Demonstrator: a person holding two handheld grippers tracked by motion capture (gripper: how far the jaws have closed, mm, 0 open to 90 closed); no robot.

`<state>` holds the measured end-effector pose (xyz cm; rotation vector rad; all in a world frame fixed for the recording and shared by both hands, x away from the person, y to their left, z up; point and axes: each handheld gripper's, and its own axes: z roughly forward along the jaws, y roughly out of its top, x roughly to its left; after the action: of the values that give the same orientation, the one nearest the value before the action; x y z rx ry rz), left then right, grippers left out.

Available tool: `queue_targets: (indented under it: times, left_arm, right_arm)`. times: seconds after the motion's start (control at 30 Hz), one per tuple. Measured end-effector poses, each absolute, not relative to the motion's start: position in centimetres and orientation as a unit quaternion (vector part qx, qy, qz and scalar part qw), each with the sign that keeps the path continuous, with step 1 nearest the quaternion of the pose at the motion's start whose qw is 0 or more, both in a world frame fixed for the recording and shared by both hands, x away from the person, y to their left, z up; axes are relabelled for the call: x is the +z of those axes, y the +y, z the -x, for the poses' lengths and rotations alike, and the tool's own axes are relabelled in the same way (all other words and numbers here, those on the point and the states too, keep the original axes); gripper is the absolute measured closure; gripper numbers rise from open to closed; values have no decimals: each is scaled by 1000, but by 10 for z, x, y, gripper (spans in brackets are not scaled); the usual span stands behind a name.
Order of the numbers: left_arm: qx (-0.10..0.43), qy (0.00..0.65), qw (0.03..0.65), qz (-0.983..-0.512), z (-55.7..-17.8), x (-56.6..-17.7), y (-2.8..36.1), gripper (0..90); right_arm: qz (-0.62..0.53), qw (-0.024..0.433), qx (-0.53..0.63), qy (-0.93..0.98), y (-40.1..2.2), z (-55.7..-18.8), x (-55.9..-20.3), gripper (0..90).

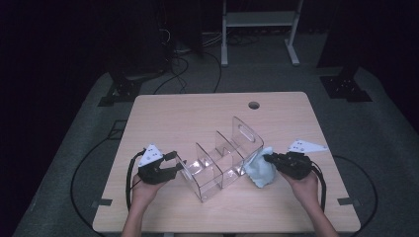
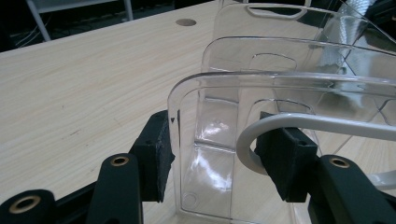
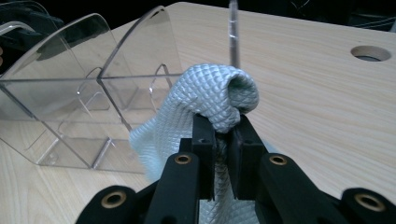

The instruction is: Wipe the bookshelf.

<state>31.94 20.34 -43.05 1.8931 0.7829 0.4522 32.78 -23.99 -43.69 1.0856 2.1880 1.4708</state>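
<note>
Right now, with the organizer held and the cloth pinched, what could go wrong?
1. The left gripper clamps only the end wall of the clear organizer; wiping pressure might twist or slide it on the table.
2. The right gripper pinches just a fold of the cloth, which might slip out.

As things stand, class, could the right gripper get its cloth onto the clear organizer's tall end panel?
Probably yes: the right gripper holds the cloth right beside the organizer, with nothing between them.
</note>
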Motion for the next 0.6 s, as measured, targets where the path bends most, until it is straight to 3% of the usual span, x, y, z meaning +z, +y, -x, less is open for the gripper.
queue_targets:
  times: [0.23,0.43,0.6]
  left_arm:
    - [187,320,497,-784,-319,-430,201,468]
    - [185,319,498,-785,-319,-430,201,468]
    - [185,318,497,-786,-320,-430,199,468]
  right_arm:
    - [-345,121,513,777,-217,-321,-437,821]
    - [-373,154,493,771,-238,-335,-437,821]
    - [-372,139,499,771,-236,-335,-439,821]
